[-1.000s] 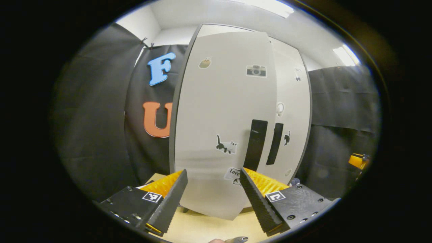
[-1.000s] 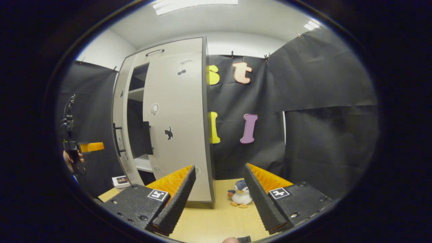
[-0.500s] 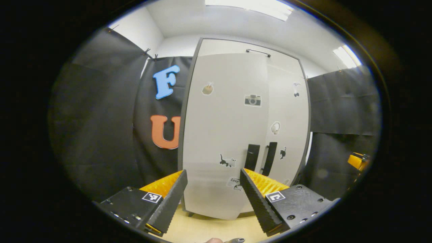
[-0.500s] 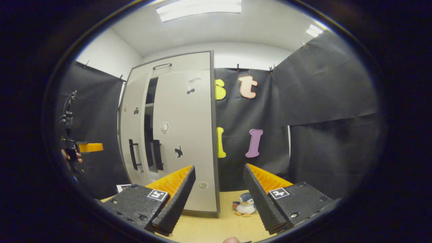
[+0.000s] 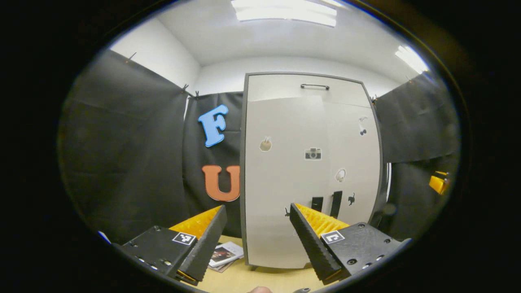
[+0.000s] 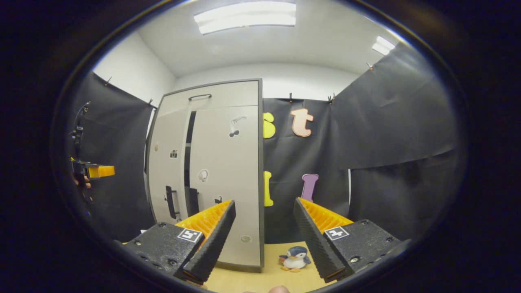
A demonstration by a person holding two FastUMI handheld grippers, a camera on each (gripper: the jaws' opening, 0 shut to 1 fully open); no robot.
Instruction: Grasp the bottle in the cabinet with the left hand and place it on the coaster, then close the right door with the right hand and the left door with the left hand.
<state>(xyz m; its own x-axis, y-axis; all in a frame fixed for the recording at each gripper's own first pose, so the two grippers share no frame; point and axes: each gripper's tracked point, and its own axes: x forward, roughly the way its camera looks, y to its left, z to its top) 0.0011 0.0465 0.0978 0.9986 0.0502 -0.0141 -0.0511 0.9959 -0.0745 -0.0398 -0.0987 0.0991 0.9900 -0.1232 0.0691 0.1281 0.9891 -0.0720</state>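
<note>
The pale grey cabinet [image 5: 285,171] stands a short way ahead of my left gripper [image 5: 256,207], which is open and holds nothing. Its left door [image 5: 281,183] and right door [image 5: 354,154] lie almost flush, with two dark handles [image 5: 336,203] side by side low down. In the right gripper view the cabinet [image 6: 228,162] is to the left, and a narrow dark gap [image 6: 189,162] runs between the left door [image 6: 167,162] and the right door [image 6: 228,171]. My right gripper [image 6: 264,203] is open and empty, well back from the doors.
A small penguin toy [image 6: 295,258] sits on the wooden table [image 6: 260,278] right of the cabinet. Booklets [image 5: 224,254] lie on the table at the cabinet's left foot. The other gripper [image 6: 95,171], held in a hand, shows far left; black cloth walls stand all around.
The left door has swung from wide open to nearly shut, narrowing the gap. Both grippers have drawn back from the cabinet, which looks smaller now.
</note>
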